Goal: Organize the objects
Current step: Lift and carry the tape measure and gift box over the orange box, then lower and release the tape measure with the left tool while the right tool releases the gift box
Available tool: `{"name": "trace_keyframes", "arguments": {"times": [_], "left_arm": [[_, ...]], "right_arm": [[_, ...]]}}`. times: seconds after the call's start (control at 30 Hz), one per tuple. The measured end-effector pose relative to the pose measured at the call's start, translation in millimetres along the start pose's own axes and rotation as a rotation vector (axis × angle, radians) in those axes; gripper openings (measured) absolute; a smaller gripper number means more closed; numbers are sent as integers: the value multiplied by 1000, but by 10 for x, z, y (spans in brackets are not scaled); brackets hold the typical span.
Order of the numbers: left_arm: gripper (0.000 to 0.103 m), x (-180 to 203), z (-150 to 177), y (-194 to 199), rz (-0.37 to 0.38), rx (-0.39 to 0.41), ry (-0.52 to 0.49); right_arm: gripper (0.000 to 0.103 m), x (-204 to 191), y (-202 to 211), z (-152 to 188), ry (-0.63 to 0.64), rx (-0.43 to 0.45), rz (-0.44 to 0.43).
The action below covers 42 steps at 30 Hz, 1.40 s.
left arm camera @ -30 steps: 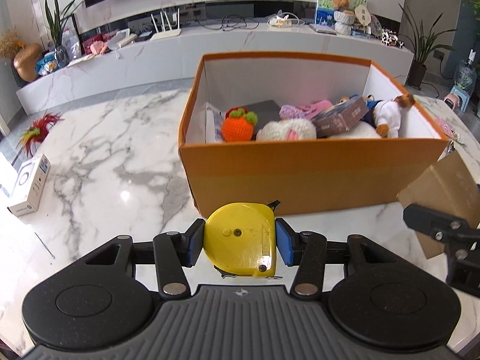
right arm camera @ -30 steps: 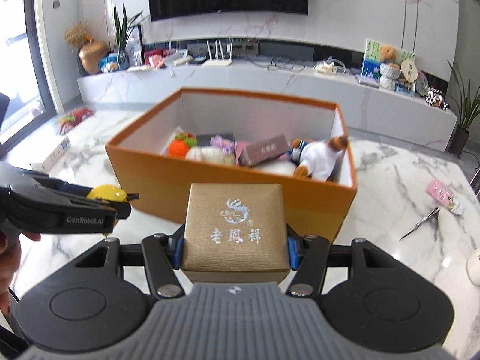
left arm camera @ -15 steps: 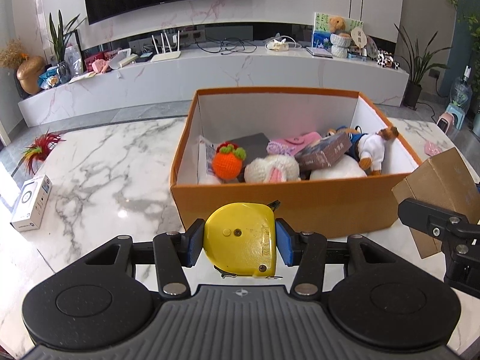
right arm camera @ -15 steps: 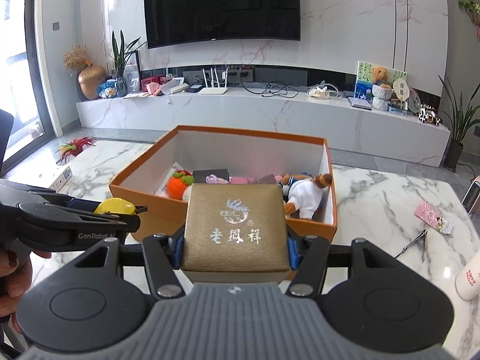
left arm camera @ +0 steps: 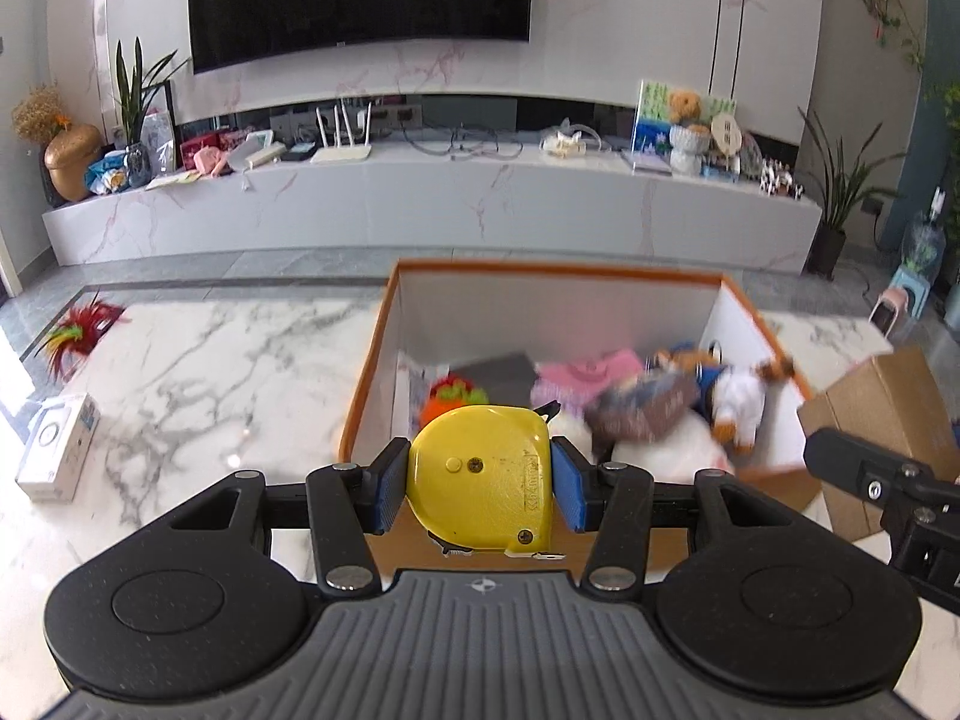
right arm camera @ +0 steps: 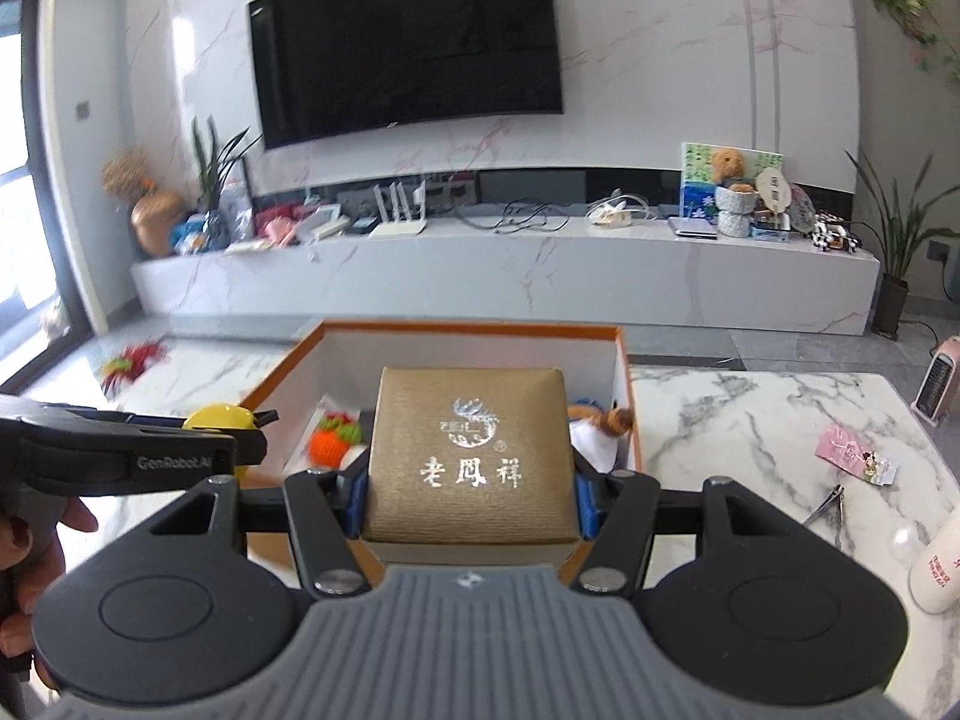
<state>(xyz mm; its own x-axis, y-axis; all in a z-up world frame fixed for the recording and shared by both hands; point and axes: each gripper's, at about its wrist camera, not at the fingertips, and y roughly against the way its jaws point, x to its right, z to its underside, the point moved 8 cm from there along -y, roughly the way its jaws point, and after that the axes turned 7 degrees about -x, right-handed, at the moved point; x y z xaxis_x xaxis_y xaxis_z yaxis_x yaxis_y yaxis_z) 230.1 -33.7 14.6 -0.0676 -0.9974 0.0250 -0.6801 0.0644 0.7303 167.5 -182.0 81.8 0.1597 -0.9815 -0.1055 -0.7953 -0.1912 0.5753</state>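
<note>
Left gripper clamps a yellow plastic tape measure between its blue pads, up in the air at the near left corner of the open orange cardboard box. Right gripper is closed on a gold textured jewellery box with silver lettering, also raised, over the box's near rim. Box interior crowded: knitted orange toy, plush dog in white shirt, pink and dark items; some free white floor along the back wall. White marble table open on the left; small white carton near its left edge. Right side holds nail clippers and a pink packet. Wall TV behind.
</note>
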Motion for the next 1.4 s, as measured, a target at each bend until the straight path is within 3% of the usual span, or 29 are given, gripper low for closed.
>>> {"name": "trace_keyframes", "arguments": {"times": [0.23,0.7,0.97,1.4], "left_arm": [[57,-102,-311,-276,39,45,79],[57,-65,-424,-900,40,-12,116],[57,-63,-362,-1180,24,-75,129],[57,-20,-315,-1269,-3,-119,128]], "right_arm": [[61,126,-325,-258,-69,23,4],[61,151,-1068,-442,-120,-4,-38],[61,247,-1370,-351,-138,-59,-23],[61,175,-1450,-184,-93,-136,13]]}}
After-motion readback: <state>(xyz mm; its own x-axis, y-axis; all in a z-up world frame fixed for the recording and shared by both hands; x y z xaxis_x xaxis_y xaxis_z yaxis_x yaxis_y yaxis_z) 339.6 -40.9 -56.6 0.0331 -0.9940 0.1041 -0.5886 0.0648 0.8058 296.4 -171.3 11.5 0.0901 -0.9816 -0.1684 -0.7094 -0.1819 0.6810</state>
